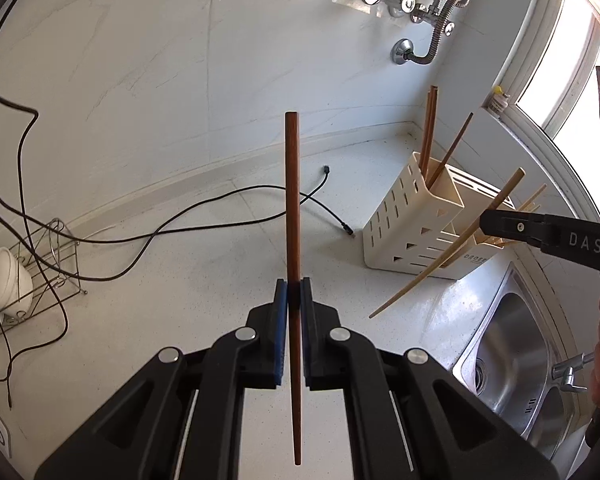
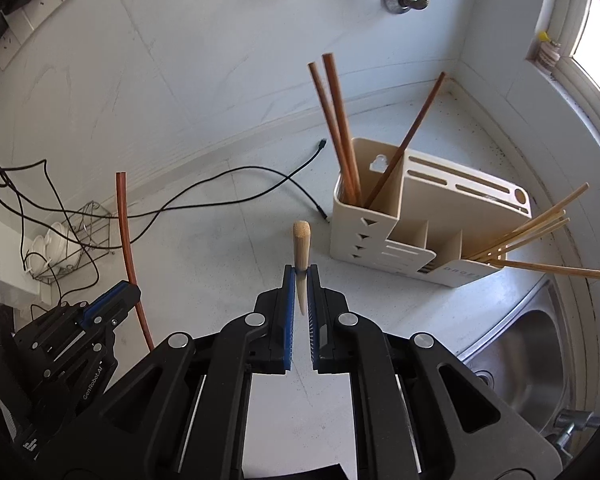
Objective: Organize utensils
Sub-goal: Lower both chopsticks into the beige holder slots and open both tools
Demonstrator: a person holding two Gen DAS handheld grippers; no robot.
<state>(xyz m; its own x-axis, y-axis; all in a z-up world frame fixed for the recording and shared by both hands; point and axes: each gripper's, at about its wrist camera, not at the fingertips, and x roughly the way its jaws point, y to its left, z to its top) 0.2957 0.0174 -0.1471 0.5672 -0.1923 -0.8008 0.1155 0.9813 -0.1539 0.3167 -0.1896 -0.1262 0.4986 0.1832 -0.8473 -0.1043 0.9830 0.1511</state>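
Between the left gripper's [image 1: 294, 292] closed jaws stood a dark chopstick [image 1: 292, 200], while the right gripper [image 2: 301, 280] clamped a pale chopstick [image 2: 301, 248]; both were yet to be sorted. Beyond and right of them on the counter [image 1: 204, 264], the holder [image 2: 384, 240] already held three dark chopsticks in its tall slot and several pale ones in its low end.

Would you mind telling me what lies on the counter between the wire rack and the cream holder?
Only a black cable, snaking across the counter from the wire rack towards the cream holder; its plug ends just short of the holder. The right wrist view shows it best.
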